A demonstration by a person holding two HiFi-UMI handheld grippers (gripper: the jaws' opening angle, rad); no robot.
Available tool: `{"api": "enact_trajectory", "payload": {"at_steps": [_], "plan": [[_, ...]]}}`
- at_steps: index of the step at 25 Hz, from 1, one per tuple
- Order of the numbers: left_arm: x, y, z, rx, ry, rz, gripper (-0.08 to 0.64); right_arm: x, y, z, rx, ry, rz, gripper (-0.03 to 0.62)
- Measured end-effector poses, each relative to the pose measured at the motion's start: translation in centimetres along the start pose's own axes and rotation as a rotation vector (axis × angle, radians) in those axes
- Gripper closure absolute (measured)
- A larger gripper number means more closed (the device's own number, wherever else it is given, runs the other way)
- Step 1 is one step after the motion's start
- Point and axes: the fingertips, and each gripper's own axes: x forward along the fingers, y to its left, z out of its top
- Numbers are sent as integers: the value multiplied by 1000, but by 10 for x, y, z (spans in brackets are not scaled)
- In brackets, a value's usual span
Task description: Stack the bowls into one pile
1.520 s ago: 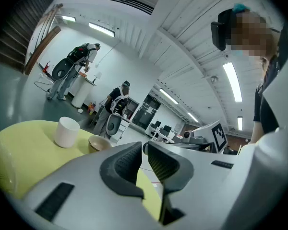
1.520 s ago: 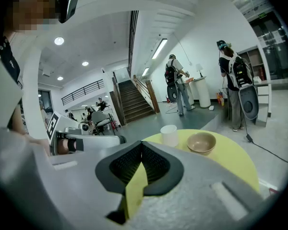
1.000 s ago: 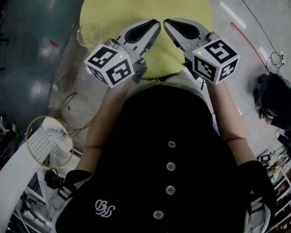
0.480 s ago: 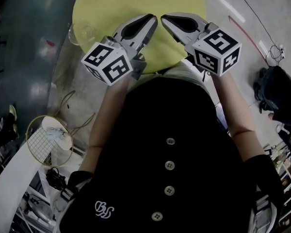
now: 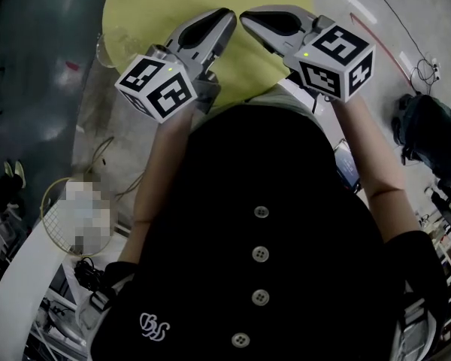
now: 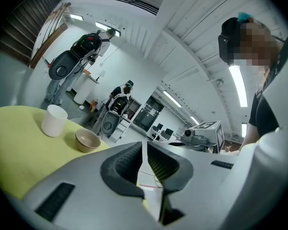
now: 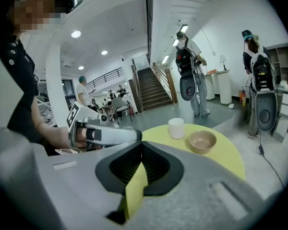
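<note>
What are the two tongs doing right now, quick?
Left tongs: closed, holding nothing.
Right tongs: closed, holding nothing.

The person wears a black top (image 5: 286, 171) with a row of pale round buttons (image 5: 261, 212) down the front and a white embroidered monogram (image 5: 154, 326) low on it. Its dark sleeves (image 5: 415, 265) end above the elbows. The left gripper (image 5: 225, 15) and right gripper (image 5: 246, 16) are smooth grey tapering shells. Each carries a cube (image 5: 156, 89) of black-and-white square markers with a small green light (image 5: 307, 53). Black ribbed pads (image 6: 125, 163) line the jaws.
</note>
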Motion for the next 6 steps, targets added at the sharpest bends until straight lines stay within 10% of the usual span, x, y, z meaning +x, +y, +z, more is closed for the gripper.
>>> {"api": "enact_trajectory", "payload": {"at_steps": [6], "plan": [[0,6,7,0,-1,1,518,7,0,11,-24,8,19,589]]}}
